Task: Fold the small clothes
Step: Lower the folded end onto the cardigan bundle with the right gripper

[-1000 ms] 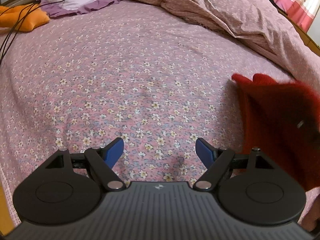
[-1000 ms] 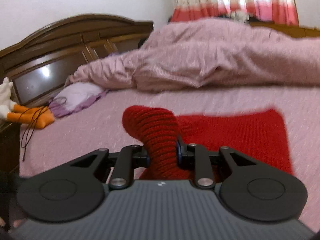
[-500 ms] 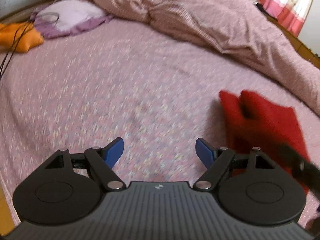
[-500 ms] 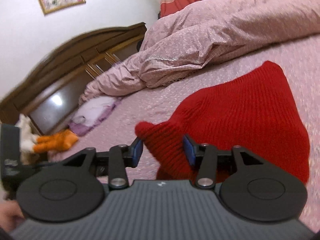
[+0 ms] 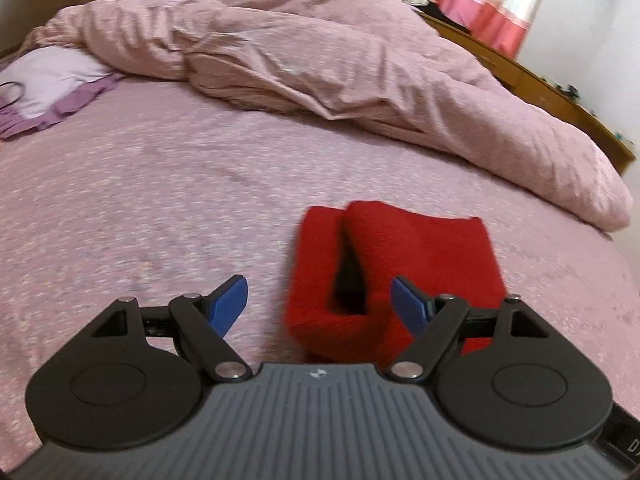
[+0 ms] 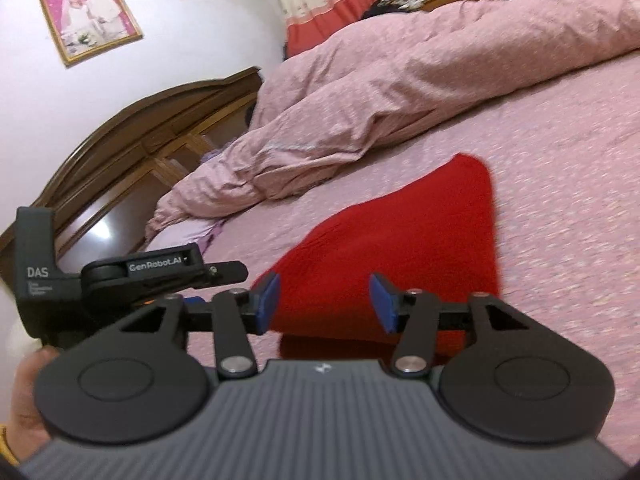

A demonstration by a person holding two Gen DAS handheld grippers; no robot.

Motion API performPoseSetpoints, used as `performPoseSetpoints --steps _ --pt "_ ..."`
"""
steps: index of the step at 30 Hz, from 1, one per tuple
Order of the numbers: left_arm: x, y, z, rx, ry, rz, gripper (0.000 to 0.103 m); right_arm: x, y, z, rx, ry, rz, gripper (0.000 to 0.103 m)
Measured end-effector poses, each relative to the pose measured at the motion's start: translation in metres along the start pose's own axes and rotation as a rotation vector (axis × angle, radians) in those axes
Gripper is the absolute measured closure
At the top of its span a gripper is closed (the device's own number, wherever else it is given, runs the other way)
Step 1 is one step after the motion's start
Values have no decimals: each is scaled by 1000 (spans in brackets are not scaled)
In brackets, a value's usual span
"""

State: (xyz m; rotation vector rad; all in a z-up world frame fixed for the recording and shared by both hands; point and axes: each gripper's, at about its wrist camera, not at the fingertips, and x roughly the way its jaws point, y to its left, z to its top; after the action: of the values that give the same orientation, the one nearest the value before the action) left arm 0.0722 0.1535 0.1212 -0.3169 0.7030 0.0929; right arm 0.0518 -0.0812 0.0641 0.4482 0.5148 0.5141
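Note:
A red knitted garment (image 5: pixel 404 264) lies folded on the pink floral bed sheet (image 5: pixel 160 200). In the left wrist view it sits just ahead and right of centre, with a dark gap between its layers. My left gripper (image 5: pixel 320 306) is open and empty, its right finger over the garment's near edge. In the right wrist view the garment (image 6: pixel 400 248) lies flat just beyond my right gripper (image 6: pixel 324 300), which is open and empty. The left gripper's body (image 6: pixel 120 276) shows at the left of that view.
A rumpled pink duvet (image 5: pixel 320 60) is heaped across the far side of the bed. A lilac pillow (image 5: pixel 48 76) lies at the far left. A dark wooden headboard (image 6: pixel 132 152) and a framed photo (image 6: pixel 90 18) stand behind.
My right gripper has opened and let go of the red garment, which now lies folded on the sheet. My left gripper has swung right, bringing the garment between its fingers.

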Motion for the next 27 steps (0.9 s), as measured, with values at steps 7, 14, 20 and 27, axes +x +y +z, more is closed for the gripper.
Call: performPoseSetpoints --steps 7,14,20,27 --pt "45 -31 11 69 12 -66 21 -9 -29 2 54 -42 -75 44" --pt "88 -36 5 90 55 -19 26 -5 -46 -6 96 -32 -105 44" --pt "78 -17 0 18 19 -149 74 -2 -51 -8 126 -35 -107 44" --pt "51 23 -3 -88 -34 -138 77 5 -44 -10 97 -37 -97 44"
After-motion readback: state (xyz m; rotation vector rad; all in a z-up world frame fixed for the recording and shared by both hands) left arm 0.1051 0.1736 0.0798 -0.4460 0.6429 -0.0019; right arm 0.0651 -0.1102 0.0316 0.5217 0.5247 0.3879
